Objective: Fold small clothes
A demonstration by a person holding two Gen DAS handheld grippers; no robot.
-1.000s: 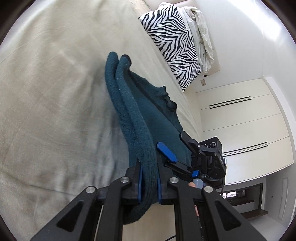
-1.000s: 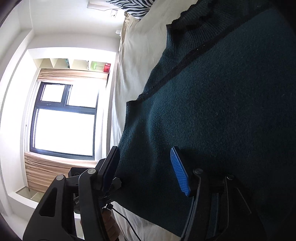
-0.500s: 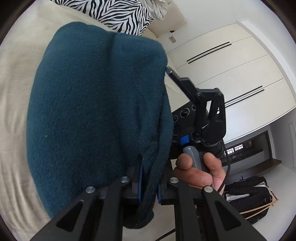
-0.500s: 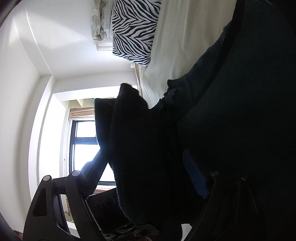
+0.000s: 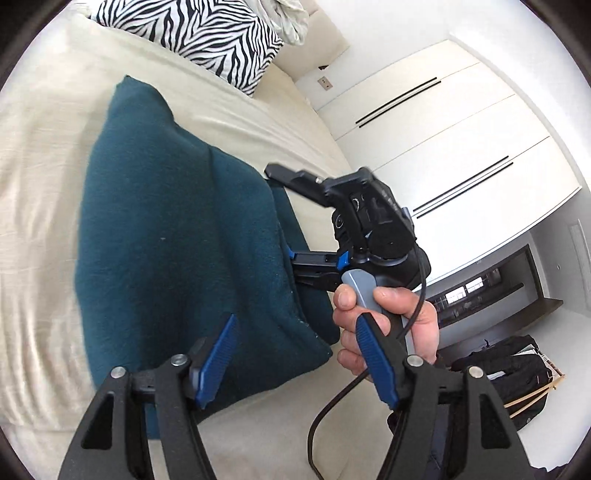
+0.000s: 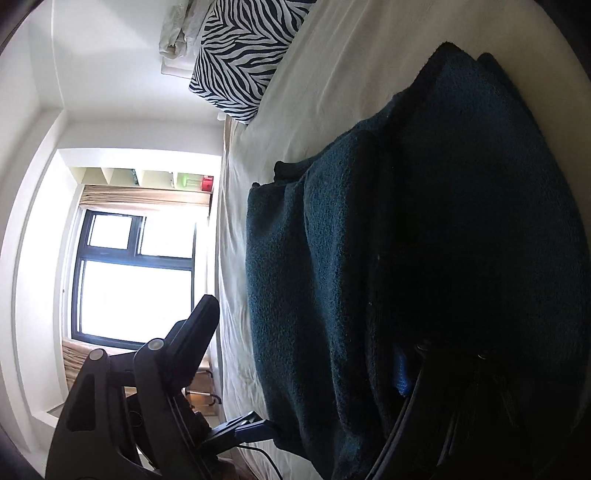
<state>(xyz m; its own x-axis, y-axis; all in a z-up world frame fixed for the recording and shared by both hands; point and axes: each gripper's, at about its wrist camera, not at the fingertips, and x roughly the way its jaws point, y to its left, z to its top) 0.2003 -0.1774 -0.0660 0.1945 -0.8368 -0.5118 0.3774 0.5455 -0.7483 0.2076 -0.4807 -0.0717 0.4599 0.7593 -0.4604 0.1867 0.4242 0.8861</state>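
Observation:
A dark teal knitted garment (image 5: 177, 236) lies folded over on the cream bed sheet (image 5: 44, 155); it also fills the right wrist view (image 6: 424, 258). My left gripper (image 5: 295, 354) is open and empty, just above the garment's near edge. My right gripper (image 5: 291, 221) is open, one finger above the fold and one at its edge, with the folded layer between the jaws. In the right wrist view one finger (image 6: 195, 328) stands clear on the left and the other blue pad (image 6: 400, 373) is pressed among the dark cloth.
A zebra-striped pillow (image 5: 195, 37) and crumpled white bedding (image 5: 291, 18) lie at the head of the bed. White wardrobe doors (image 5: 443, 147) stand beyond the bed edge. A dark bag (image 5: 506, 373) sits on the floor. A window (image 6: 129, 277) is on the other side.
My left gripper carried the held edge of the garment over onto itself, then opened and let go. The garment now lies folded on the bed. The right gripper stays at the fold.

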